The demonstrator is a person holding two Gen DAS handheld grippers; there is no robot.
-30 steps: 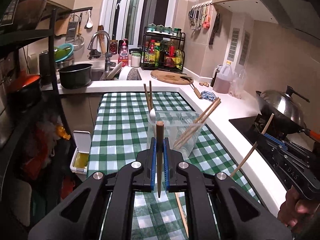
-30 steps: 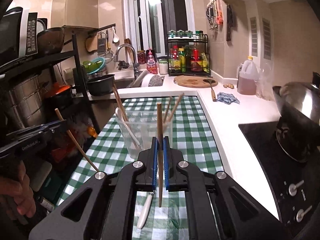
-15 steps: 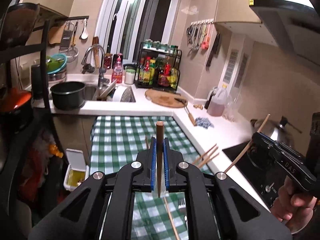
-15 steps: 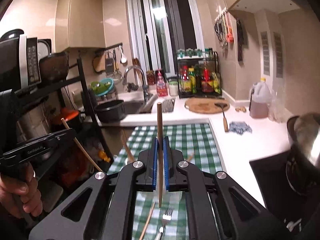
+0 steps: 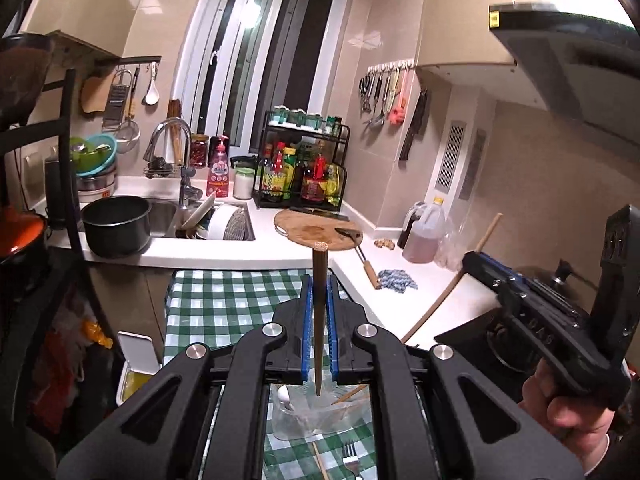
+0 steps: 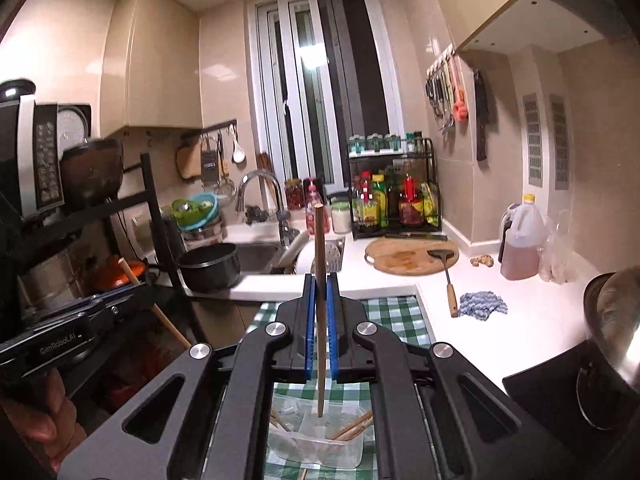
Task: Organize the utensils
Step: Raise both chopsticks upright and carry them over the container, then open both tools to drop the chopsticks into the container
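Note:
My left gripper [image 5: 319, 280] is shut on a dark brown chopstick [image 5: 319, 320] that stands upright between its blue pads. My right gripper [image 6: 319, 280] is shut on a lighter wooden chopstick [image 6: 319, 304], also upright. Both hang above a clear plastic container [image 5: 316, 416] [image 6: 316, 444] on the green checked tablecloth [image 5: 224, 304]; its lower part is hidden by the gripper bodies. The container holds several chopsticks and a white spoon [image 5: 284, 394]. A fork [image 5: 350, 454] and a loose chopstick [image 5: 320, 460] lie on the cloth in front of it. Each wrist view shows the other gripper [image 5: 472, 262] [image 6: 132, 286] holding its stick.
A white counter [image 5: 224, 252] runs behind and to the right, with a sink [image 5: 192, 216], black pot [image 5: 116, 226], round cutting board [image 5: 316, 232], spatula [image 5: 360, 254], blue cloth [image 5: 396, 280] and oil jug [image 5: 424, 236]. A stove with a wok [image 6: 612, 312] stands right, a black rack [image 6: 152, 232] left.
Both grippers have risen with their chopsticks still clamped. The container has dropped from the middle of each view to the bottom edge, and more of the window and upper wall shows.

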